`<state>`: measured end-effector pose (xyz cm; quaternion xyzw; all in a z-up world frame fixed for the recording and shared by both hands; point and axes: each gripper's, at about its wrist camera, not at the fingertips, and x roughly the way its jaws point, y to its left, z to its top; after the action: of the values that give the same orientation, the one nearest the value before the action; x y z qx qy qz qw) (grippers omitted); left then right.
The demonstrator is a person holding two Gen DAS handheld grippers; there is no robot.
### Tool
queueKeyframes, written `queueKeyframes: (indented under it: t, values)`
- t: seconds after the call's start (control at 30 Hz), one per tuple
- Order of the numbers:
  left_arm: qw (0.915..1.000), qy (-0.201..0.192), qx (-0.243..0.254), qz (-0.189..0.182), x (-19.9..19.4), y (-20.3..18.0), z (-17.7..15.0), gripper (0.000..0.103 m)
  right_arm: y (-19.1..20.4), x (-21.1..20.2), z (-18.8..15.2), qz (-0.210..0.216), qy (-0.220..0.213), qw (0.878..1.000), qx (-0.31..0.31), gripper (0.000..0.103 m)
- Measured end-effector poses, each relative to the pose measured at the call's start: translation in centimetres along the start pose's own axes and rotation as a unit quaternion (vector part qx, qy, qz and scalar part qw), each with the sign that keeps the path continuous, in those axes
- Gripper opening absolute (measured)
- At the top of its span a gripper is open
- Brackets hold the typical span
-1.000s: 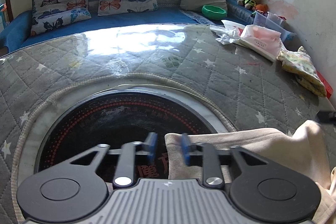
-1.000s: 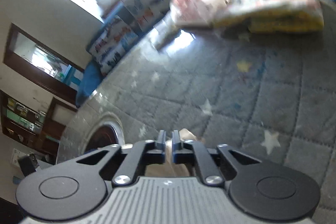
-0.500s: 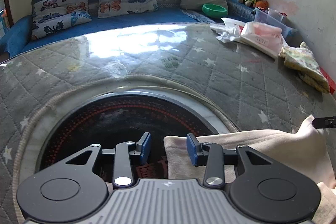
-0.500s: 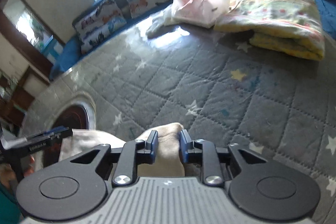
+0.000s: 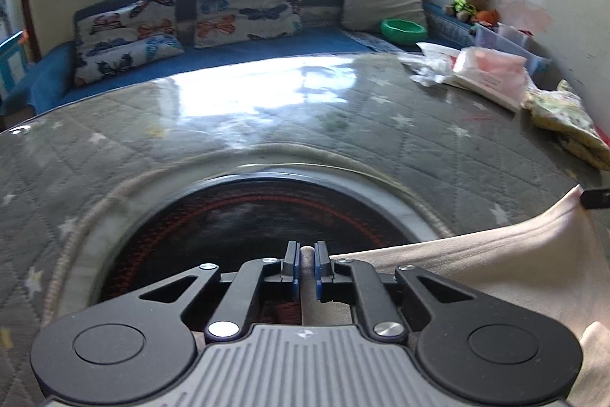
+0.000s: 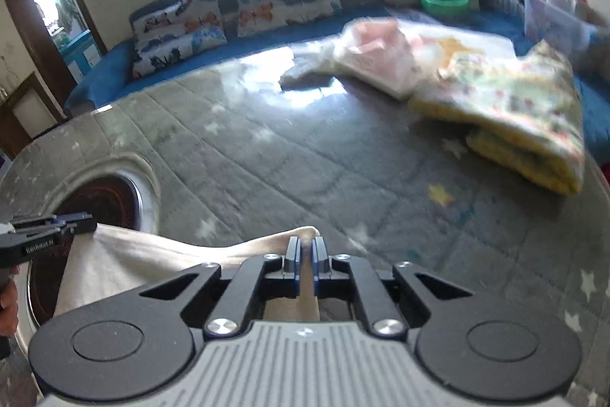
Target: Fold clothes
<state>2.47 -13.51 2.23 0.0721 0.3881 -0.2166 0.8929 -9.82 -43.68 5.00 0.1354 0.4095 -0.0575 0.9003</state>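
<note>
Jaws closing on both sides: left gripper is pinching one corner of the cloth, right gripper has clamped the other. Cream fabric hangs taut between them at 6 o'clock over the bench, smooth, barely creased. Looks like the pick-up for a fold; next, carry both corners across evenly.

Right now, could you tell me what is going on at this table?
A person is folding a beige garment with two handheld grippers. The left gripper is closing on one edge of the cloth, over the round black cooktop set into the table. The right gripper pinches another corner, and the fabric spans between them above the grey quilted table cover. A folded floral blanket lies further along.
</note>
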Motion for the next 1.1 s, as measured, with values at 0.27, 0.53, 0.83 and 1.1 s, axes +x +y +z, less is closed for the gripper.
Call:
queueKeyframes:
  t: [0.27,0.53,0.83,1.1]
  values:
    - [0.9966,-0.011,-0.054,0.062,-1.6,6.4,0.7,0.008,4.7,1.6,2.9,0.028,-0.026,0.999,-0.026,0.015]
    - [0.9892,0.008,-0.084,0.120,-1.3,11.8,1.9,0.012,8.6,-0.5,0.4,0.087,0.007,0.990,-0.115,0.017]
    - [0.9981,-0.016,-0.024,0.055,-6.0,7.2,-0.2,0.041,13.2,-3.6,-5.4,0.050,-0.008,0.944,-0.326,0.040]
    - [0.9913,-0.007,0.105,-0.079,-10.0,-3.0,-5.7,0.054,15.2,-0.6,-7.4,0.020,-0.009,0.915,-0.404,0.040]
